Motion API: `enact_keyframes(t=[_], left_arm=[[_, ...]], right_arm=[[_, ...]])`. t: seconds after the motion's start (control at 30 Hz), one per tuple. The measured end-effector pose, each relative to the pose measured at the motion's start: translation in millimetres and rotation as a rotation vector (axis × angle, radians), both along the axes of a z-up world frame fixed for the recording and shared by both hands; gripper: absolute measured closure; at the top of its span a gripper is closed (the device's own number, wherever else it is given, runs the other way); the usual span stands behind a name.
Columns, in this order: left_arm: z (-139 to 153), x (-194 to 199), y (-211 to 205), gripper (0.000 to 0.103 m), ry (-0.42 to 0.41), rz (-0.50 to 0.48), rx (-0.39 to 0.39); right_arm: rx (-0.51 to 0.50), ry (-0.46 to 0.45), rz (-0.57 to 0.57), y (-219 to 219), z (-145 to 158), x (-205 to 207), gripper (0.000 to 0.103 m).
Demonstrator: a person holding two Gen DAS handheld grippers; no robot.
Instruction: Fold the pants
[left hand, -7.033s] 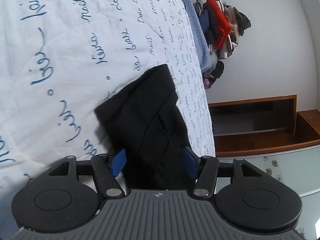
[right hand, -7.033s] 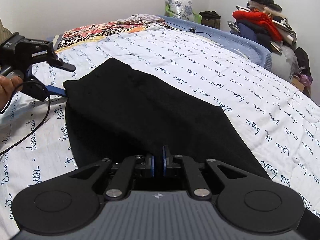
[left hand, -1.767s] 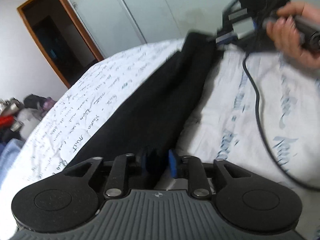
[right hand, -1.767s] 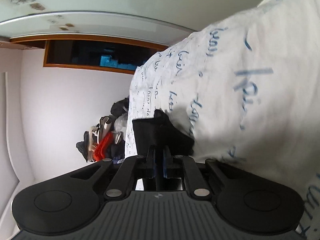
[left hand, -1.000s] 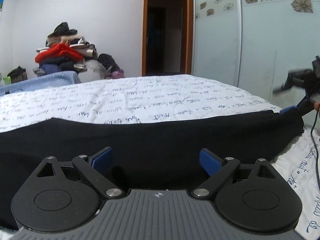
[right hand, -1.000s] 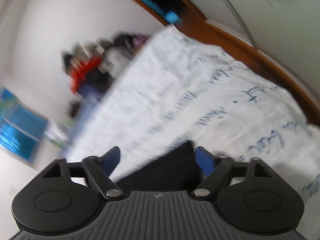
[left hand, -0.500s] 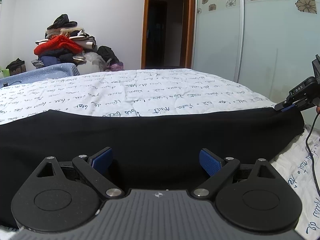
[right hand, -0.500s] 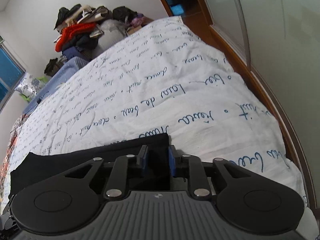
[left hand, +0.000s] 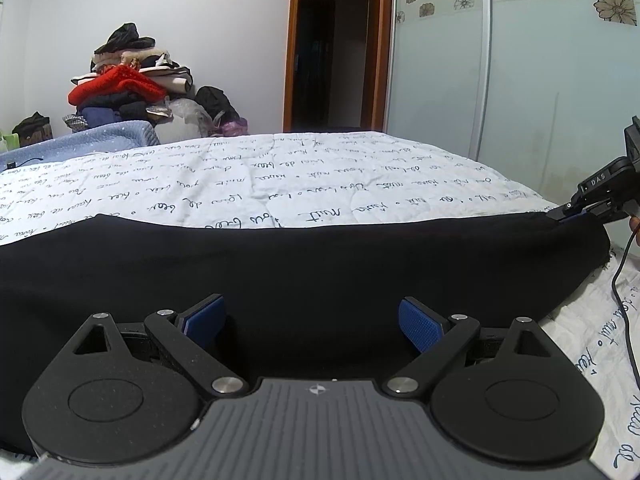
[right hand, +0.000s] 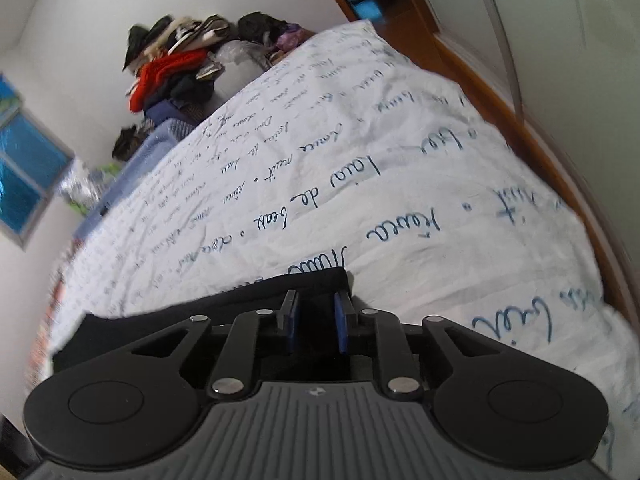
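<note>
Two grippers work a pair of black pants (left hand: 320, 264) laid lengthwise across a bed (left hand: 280, 172) whose white quilt is printed with blue script. At the left end, the left gripper (left hand: 312, 320) sits low over the cloth with its jaws spread wide, blue pads (left hand: 418, 324) clear of the fabric and gripping nothing. Behind it a heap of clothes (left hand: 128, 84) stands against the far wall, with a dark doorway (left hand: 336, 48) and a flowered wardrobe door (left hand: 520, 60) to the right. At the far right end of the pants, the right gripper (left hand: 568, 212) shows from the left wrist view with its tips at the fabric's corner.

From its own camera the right gripper (right hand: 316, 316) has that corner of the pants (right hand: 312, 284) between its fingers, but a clear gap shows between the pads (right hand: 340, 320); the jaws stand partly apart and are not pinching the cloth. The frame is blurred at its edges.

The garment appears to be folded once along its length and smoothed into a long band, so the lengthwise fold looks done and the crosswise fold is in hand. The next move likely calls for each gripper to close on its end, then for one end to be carried over onto the other with edges matched, keeping both layers held so that the band does not slide on the quilt.
</note>
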State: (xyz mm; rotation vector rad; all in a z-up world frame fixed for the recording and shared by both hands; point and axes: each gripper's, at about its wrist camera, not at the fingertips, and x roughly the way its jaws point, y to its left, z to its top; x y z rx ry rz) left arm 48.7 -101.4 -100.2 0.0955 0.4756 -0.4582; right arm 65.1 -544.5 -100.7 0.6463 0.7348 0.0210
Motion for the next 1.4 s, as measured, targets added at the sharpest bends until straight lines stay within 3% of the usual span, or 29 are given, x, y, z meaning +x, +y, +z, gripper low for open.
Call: enact_keyframes(t=[0.13, 0.23, 0.47, 0.57, 0.63, 0.73, 0.93, 1.13, 1.27, 1.4], left_arm=[[-0.7, 1.9, 0.2, 0.008, 0.010, 0.002, 0.001], [-1.0, 2.2, 0.1, 0.008, 0.013, 0.003, 0.003], [-1.1, 2.4, 0.8, 0.008, 0.012, 0.012, -0.004], [-1.1, 2.8, 0.6, 0.008, 0.014, 0.009, -0.004], [-1.4, 2.9, -0.1, 0.008, 0.017, 0.007, -0.001], [-1.3, 2.8, -0.8, 0.008, 0.016, 0.008, 0.001], [-1.1, 3.4, 0.5, 0.008, 0.018, 0.018, -0.008], [-1.7, 5.6, 4.3, 0.008, 0.037, 0.036, -0.023], [-2.4, 8.5, 5.2, 0.008, 0.055, 0.040, -0.027], [-2.8, 9.4, 6.7, 0.008, 0.063, 0.044, -0.040]], right_arm=[[-0.032, -0.077, 0.007, 6.0, 17.5, -7.2, 0.096], [0.019, -0.148, -0.006, -0.9, 27.7, -11.3, 0.096], [0.068, -0.206, -0.068, -14.0, 28.1, -17.0, 0.097], [0.061, -0.181, -0.051, -14.3, 23.7, -15.0, 0.095], [0.054, -0.191, 0.034, -1.9, 29.7, -8.5, 0.094], [0.042, -0.198, 0.282, 28.6, 44.2, 16.7, 0.094], [-0.008, 0.008, 0.651, 80.8, 41.1, 98.1, 0.094], [-0.082, 0.186, 0.828, 107.6, 16.2, 147.0, 0.094], [-0.103, 0.185, 0.929, 110.0, 15.7, 153.9, 0.094], [-0.024, 0.200, 1.002, 102.9, 10.4, 159.5, 0.094]])
